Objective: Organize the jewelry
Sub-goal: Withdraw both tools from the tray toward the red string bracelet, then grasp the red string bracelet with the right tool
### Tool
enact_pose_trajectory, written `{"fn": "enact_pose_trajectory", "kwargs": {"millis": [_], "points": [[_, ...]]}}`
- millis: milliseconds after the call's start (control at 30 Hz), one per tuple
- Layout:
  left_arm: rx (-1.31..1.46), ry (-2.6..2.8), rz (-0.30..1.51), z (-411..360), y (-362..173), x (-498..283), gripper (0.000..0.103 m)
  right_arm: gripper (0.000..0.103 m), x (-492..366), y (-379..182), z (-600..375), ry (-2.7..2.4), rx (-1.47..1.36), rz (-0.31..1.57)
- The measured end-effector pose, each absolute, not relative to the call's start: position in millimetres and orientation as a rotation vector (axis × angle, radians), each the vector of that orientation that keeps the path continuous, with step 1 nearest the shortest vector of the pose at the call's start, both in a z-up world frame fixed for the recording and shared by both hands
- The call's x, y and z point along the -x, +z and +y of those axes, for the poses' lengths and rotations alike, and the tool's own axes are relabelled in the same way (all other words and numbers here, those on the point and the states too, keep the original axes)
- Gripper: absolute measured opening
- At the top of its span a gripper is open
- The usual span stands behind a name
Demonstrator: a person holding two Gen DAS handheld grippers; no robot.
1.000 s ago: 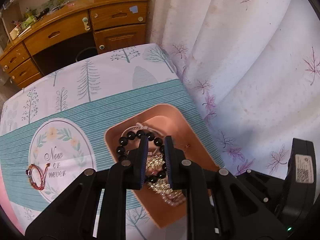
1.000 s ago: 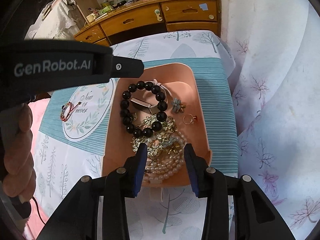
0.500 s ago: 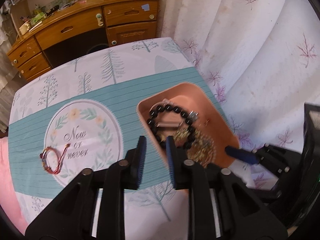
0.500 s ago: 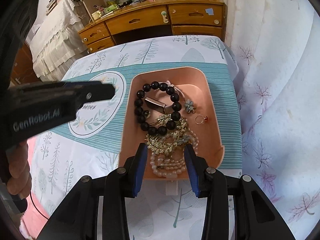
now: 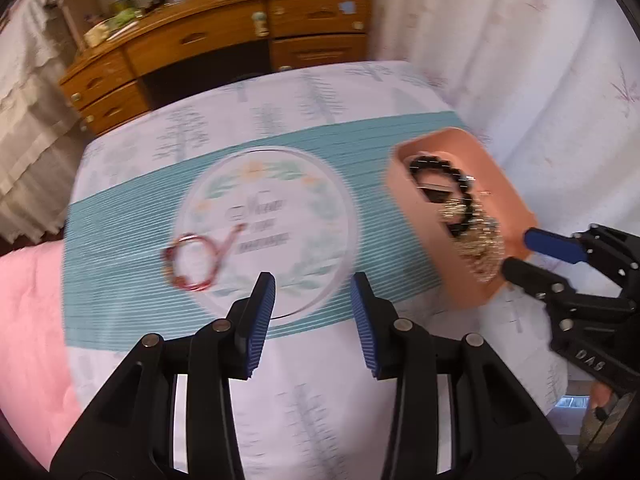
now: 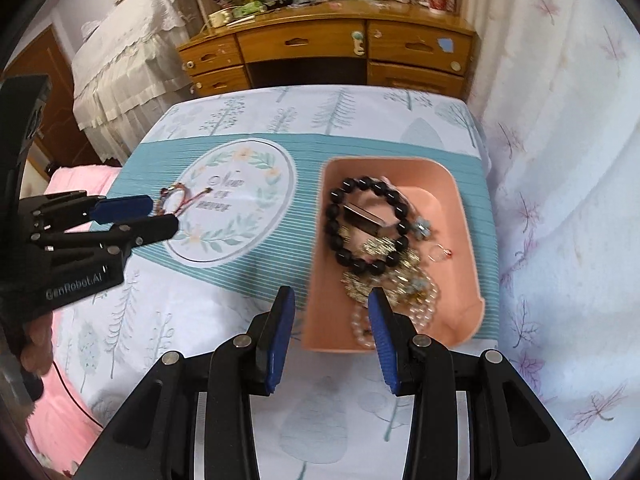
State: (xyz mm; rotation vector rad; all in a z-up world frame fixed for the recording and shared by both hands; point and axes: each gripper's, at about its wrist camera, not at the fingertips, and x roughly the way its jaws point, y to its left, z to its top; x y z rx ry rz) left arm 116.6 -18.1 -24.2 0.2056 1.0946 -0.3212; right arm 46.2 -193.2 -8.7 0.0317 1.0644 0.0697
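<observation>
A pink tray (image 6: 464, 208) on the tablecloth holds a black bead bracelet (image 6: 366, 226), gold chains, a pearl strand (image 6: 424, 312) and a small ring (image 6: 440, 254). The tray also shows in the left wrist view (image 5: 500, 184). A red cord bracelet (image 5: 192, 258) lies on the round printed emblem, also seen in the right wrist view (image 6: 180, 198). My left gripper (image 5: 314, 320) is open and empty, above the cloth just right of the red bracelet. My right gripper (image 6: 330, 336) is open and empty over the tray's near left edge.
The table wears a tree-print cloth with a teal band (image 6: 304, 148). A wooden desk with drawers (image 6: 328, 52) stands behind it. White leaf-print curtains (image 6: 560, 120) hang on the right. A pink cover (image 5: 28, 320) lies on the left.
My left gripper has swung left from the tray to above the emblem near the red bracelet and opened wider. My right gripper pulled back a little from the tray.
</observation>
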Motion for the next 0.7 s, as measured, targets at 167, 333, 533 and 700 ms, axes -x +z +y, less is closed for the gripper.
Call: {"fn": "enact_pose_trajectory", "kwargs": {"millis": [167, 333, 533, 700], "points": [[-0.166, -0.227, 1.091, 43, -12, -125, 0.036, 0.039, -59, 8, -158, 0.125, -0.007, 1.067], [-0.107, -0.147, 1.108, 95, -12, -139, 0.036, 0.039, -89, 21, -117, 0.195, -0.019, 1.08], [-0.036, -0.093, 1.14, 147, -25, -153, 0.036, 0.038, -134, 26, -55, 0.301, 0.019, 1.098], [0.014, -0.076, 1.179, 172, -47, -168, 0.036, 0.038, -170, 7, -1, 0.346, 0.096, 1.139]]}}
